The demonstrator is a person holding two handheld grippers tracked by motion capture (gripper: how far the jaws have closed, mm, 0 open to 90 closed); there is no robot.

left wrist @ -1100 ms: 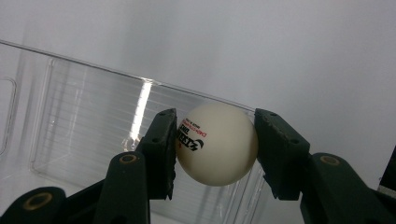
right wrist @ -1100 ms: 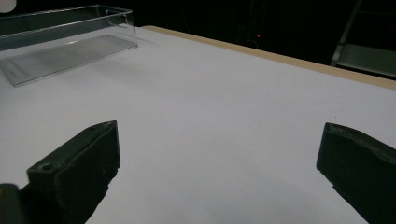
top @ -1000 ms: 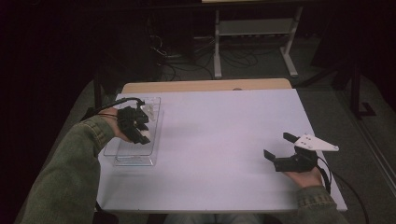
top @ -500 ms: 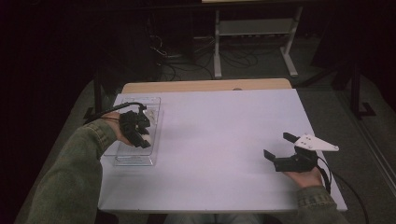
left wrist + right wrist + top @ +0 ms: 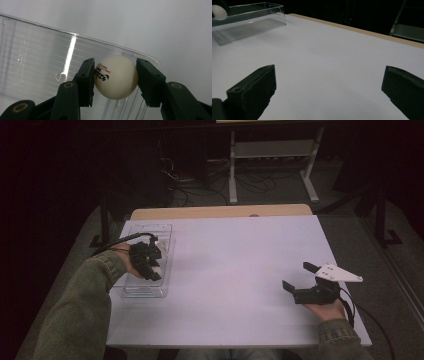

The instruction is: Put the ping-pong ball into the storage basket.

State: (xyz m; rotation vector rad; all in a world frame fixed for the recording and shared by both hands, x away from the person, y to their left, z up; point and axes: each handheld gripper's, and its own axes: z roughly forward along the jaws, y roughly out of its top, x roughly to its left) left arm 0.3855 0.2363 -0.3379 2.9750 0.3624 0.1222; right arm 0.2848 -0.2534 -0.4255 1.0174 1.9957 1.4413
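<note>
**A:** While the left gripper [image 5: 148,261] hangs over the clear plastic tray [image 5: 148,292] at the left edge of the white surface [image 5: 235,270], what's it actually got?

**B:** A white ping-pong ball [image 5: 115,77] with black and red print on it — pinched between both fingers [image 5: 85,80] above the tray's corner. Can't tell if the ball touches the tray floor.

**A:** And the right gripper [image 5: 300,279]?

**B:** Near the right edge of the surface, well apart from the tray, fingers [image 5: 253,93] spread wide with just bare surface between them. Its own view also catches the tray [image 5: 249,23] far off — the ball [image 5: 219,12] shows at its end.
</note>
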